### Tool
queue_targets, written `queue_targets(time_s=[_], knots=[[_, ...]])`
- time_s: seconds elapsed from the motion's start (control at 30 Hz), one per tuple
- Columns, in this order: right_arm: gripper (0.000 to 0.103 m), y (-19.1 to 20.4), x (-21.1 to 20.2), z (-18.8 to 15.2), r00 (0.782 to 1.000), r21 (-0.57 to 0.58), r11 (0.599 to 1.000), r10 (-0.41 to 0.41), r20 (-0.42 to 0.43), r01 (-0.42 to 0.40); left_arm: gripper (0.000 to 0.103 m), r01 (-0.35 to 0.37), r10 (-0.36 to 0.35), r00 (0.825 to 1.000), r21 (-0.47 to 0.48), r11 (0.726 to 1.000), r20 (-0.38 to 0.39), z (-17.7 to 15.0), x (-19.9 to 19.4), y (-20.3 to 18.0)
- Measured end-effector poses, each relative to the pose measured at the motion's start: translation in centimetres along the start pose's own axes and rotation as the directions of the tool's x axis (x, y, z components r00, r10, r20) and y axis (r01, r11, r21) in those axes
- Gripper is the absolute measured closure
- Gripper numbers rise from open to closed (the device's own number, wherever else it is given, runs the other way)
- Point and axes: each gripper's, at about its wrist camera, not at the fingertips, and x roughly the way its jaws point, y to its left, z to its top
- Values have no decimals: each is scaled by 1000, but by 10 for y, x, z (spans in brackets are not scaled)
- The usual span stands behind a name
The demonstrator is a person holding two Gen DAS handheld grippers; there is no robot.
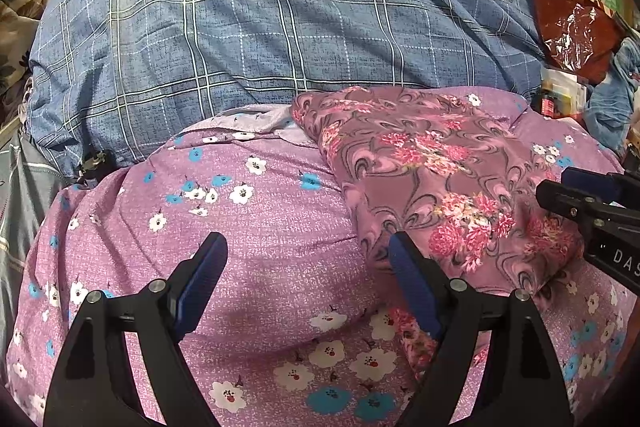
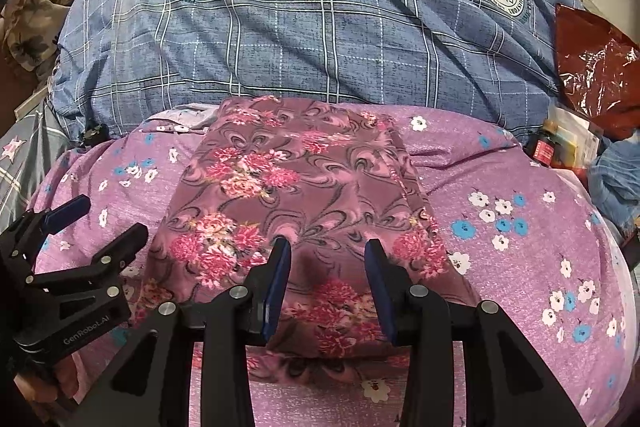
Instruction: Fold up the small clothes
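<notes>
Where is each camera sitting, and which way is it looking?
Left wrist: sits on the left tool, looks forward over the purple flowered bedding; its own open fingers show, with the right tool at the right edge.
Right wrist: sits on the right tool, looks forward over the pink floral garment; its own open fingers show, with the left tool at the left edge.
Shared: the pink floral garment, purple flowered bedding, blue plaid quilt and red plastic bag.

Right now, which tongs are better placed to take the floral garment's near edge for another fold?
Right. The right tongs are open directly over the floral garment near its front edge. The left tongs, also open, hover over bare purple bedsheet beside it.
</notes>
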Motion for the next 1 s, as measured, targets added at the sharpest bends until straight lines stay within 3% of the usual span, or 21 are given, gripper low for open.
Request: queue_targets(time_s=[0.5,0.67,0.8,1.0], knots=[[63,-2,0,1,1000,-1,1000,-18,2,18,15,-11,11,1000,-38,999,-13,-3,5,3],[63,2,0,2,1000,0,1000,-26,5,26,13,-90,90,996,-90,992,1,0,1,12],[63,6,1,2,1000,-4,1000,-30,7,30,4,-192,197,980,-123,974,26,3,-6,19],[63,13,0,4,1000,2,1000,-27,13,27,0,-332,348,931,-141,933,110,3,-24,24]])
